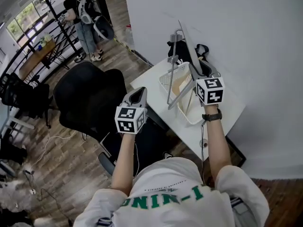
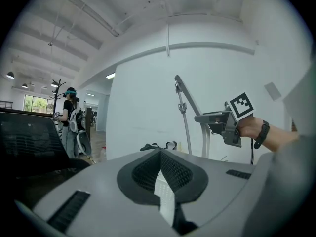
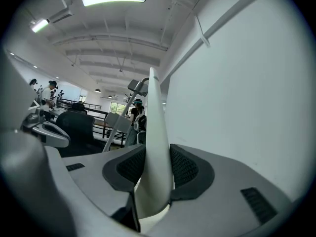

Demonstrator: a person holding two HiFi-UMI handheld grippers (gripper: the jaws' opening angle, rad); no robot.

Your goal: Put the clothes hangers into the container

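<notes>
My right gripper (image 1: 197,73) is shut on one arm of a grey clothes hanger (image 1: 174,74). It holds the hanger in the air above a white basket (image 1: 188,115) on the white table (image 1: 151,82). The hanger's hook (image 1: 176,35) points away from me. In the right gripper view the hanger arm (image 3: 155,142) stands clamped between the black pads. From the left gripper view, the same hanger (image 2: 186,105) is seen to the right, with the right gripper on it. My left gripper (image 1: 138,94) hovers left of the table over the chair, pads (image 2: 148,169) together, with nothing in it.
A black office chair (image 1: 90,98) stands close against the table's left side. A black object (image 1: 188,48) lies at the table's far end by the white wall. Tan pieces lie inside the basket. A person (image 1: 85,18) stands far back beside black racks.
</notes>
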